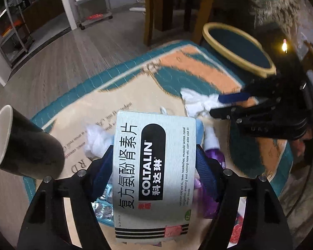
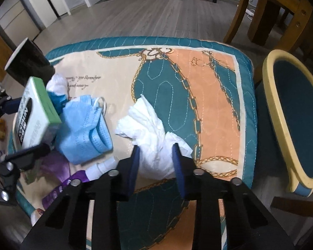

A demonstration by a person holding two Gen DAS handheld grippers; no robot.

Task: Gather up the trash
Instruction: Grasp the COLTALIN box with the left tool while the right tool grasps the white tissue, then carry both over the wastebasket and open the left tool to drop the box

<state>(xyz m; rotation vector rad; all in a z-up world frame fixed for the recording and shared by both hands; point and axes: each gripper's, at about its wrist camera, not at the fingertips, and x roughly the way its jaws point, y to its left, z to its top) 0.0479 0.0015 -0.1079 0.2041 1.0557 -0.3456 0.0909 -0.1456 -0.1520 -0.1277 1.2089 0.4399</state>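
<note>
My left gripper (image 1: 154, 154) is shut on a white and green Coltalin medicine box (image 1: 154, 166) and holds it above the quilted mat (image 1: 119, 91); the box also shows in the right wrist view (image 2: 37, 114). My right gripper (image 2: 156, 152) is shut on a crumpled white tissue (image 2: 150, 129) that rests on the mat (image 2: 215, 95); the left wrist view shows it too (image 1: 198, 102). A blue face mask (image 2: 85, 125), a second white tissue (image 1: 96, 139), a purple spray bottle (image 2: 77, 177) and a blister pack (image 1: 103, 206) lie on the mat.
A black paper cup (image 1: 25, 143) stands at the mat's left edge. A teal bin with a yellow rim (image 2: 296, 120) stands on the floor right of the mat. Wooden chair legs (image 1: 177, 6) and wheeled shelves (image 1: 91, 4) are behind, on grey wood flooring.
</note>
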